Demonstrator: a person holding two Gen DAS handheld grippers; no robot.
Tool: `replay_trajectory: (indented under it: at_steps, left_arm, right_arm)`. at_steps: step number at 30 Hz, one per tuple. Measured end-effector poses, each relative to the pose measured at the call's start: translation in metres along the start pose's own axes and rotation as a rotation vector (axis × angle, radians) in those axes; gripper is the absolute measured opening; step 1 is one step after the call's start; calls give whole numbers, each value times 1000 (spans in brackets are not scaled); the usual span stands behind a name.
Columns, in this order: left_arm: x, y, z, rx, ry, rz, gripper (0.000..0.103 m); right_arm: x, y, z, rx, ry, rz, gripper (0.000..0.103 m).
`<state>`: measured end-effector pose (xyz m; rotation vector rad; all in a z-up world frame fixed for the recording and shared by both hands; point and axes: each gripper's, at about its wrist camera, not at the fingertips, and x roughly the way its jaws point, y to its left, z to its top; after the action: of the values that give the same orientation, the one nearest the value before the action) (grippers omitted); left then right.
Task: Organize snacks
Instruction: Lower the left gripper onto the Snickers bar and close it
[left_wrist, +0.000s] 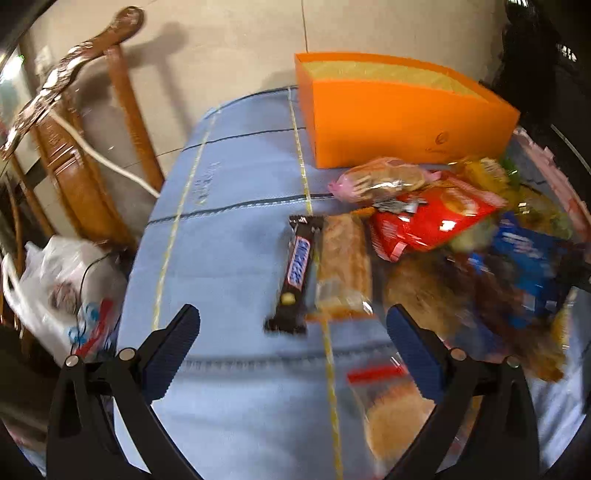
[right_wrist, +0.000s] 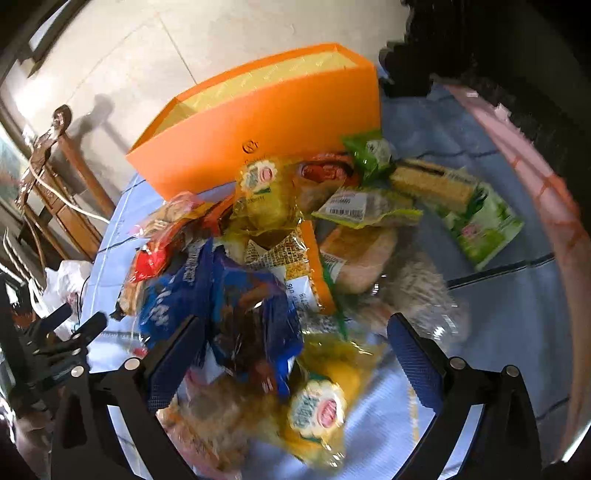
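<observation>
A pile of wrapped snacks lies on a blue cloth (left_wrist: 240, 236). In the left wrist view a Snickers bar (left_wrist: 295, 269) lies beside a clear-wrapped pastry (left_wrist: 343, 266), with a red bag (left_wrist: 428, 218) and a blue bag (left_wrist: 528, 258) to the right. An open orange box (left_wrist: 399, 122) stands behind the pile. My left gripper (left_wrist: 293, 328) is open just in front of the Snickers bar. In the right wrist view my right gripper (right_wrist: 295, 332) is open over the blue bag (right_wrist: 221, 302) and a yellow pack (right_wrist: 321, 398). The orange box (right_wrist: 266, 122) stands beyond.
A wooden chair (left_wrist: 77, 158) stands left of the table, with a white plastic bag (left_wrist: 62, 288) below it. Green packs (right_wrist: 476, 218) lie at the right of the pile. The left gripper (right_wrist: 74, 332) shows at the left edge of the right wrist view.
</observation>
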<state>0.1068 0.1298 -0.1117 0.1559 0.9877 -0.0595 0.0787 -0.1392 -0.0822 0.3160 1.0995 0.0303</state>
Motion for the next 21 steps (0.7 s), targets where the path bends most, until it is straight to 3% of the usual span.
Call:
replay_trajectory:
  at_steps: [7, 11, 16, 18, 21]
  left_arm:
    - [74, 9, 14, 57, 51, -113, 99]
    - [70, 34, 15, 70, 25, -206, 99]
    - [61, 55, 16, 158, 26, -211, 99]
    - [43, 68, 19, 152, -17, -270, 99]
    - [33, 86, 24, 164, -58, -242, 99]
  right_arm:
    - [14, 1, 7, 42, -13, -14, 100]
    - [9, 3, 8, 26, -15, -47, 100]
    - [0, 8, 6, -39, -32, -103, 100]
    - [-2, 12, 4, -65, -36, -118, 100]
    - [-4, 19, 3, -103, -37, -134, 100]
